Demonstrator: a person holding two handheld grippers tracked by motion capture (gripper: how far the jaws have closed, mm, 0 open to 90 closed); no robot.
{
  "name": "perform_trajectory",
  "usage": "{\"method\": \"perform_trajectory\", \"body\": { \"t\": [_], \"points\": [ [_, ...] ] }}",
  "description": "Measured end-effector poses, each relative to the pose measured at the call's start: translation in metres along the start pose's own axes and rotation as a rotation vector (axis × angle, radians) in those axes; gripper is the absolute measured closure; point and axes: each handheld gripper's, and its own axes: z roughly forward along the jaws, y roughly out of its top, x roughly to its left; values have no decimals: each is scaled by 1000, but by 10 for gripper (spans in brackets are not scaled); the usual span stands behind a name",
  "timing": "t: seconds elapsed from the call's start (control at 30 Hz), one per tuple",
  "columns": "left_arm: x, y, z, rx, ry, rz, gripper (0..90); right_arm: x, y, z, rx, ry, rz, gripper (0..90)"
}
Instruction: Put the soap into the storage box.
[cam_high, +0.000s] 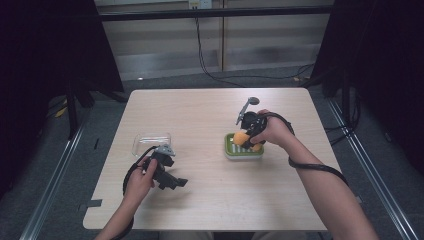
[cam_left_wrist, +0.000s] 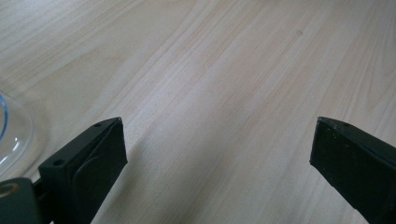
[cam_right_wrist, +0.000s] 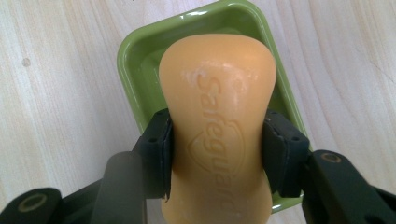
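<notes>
Both tongs show from the high view. Near the front-left part of the bench (cam_high: 210, 200), the left tongs (cam_high: 176, 183) lie low over the wood in the person's left hand (cam_high: 140, 181), jaws pointing toward the right edge, with a black cable looping back along the wrist. Just beyond them, nearer the left edge, sits a clear glass dish (cam_high: 150, 142). Toward the right half of the bench the right tongs (cam_high: 248, 138) are held in the right hand (cam_high: 274, 132) and point down at a green soap dish (cam_high: 231, 150), pinching an orange soap bar (cam_high: 242, 137) right above it (whether the bar touches the dish cannot be told from here).

From the left gripper view, the left tongs (cam_left_wrist: 217, 140) stand spread wide, with bare pale wood between the two black jaws; the curved rim of the glass dish (cam_left_wrist: 13, 128) shows at the left border.

From the right gripper view, the right tongs (cam_right_wrist: 217, 154) are pressed onto the narrow waist of the soap bar (cam_right_wrist: 217, 116), one pad on each flank, its embossed "Safeguard" lettering facing the camera. Behind the bar lies the soap dish (cam_right_wrist: 135, 58), its glossy rim framing the bar's far end.
</notes>
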Motion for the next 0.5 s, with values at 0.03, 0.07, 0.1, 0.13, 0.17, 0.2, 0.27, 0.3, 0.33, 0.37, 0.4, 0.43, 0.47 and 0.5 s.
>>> {"method": "perform_trajectory", "body": {
  "t": [0.03,0.07,0.1,0.13,0.17,0.2,0.27,0.3,0.33,0.37,0.4,0.43,0.47,0.5],
  "points": [
    [0,0,0,2,2,0,34,0,0,0,3,4,1,502],
    [0,0,0,2,2,0,34,0,0,1,0,5,0,502],
    [0,0,0,4,2,2,34,-1,0,1,5,7,-2,502],
    [0,0,0,2,1,2,34,-1,0,1,5,3,-6,502],
    [0,0,0,2,1,4,34,-1,0,2,5,3,-5,502],
    [0,0,0,5,2,6,34,-1,0,2,7,4,0,502],
    [0,0,-1,4,1,8,34,-2,0,2,1,2,-3,502],
    [0,0,-1,2,1,8,34,-1,-1,2,2,0,1,502],
    [0,0,-1,2,2,9,34,-1,-1,2,4,-2,2,502],
    [0,0,-1,4,2,11,34,-1,-1,2,3,-1,-1,502],
    [0,1,-1,8,4,11,34,-1,-1,2,2,0,0,502],
    [0,1,-1,6,4,9,34,-1,-1,2,2,-1,2,502],
    [-1,1,0,7,5,10,34,-1,-1,2,5,-1,5,502],
    [-1,1,0,5,5,8,34,-1,-1,2,4,-1,0,502]
  ]
}}
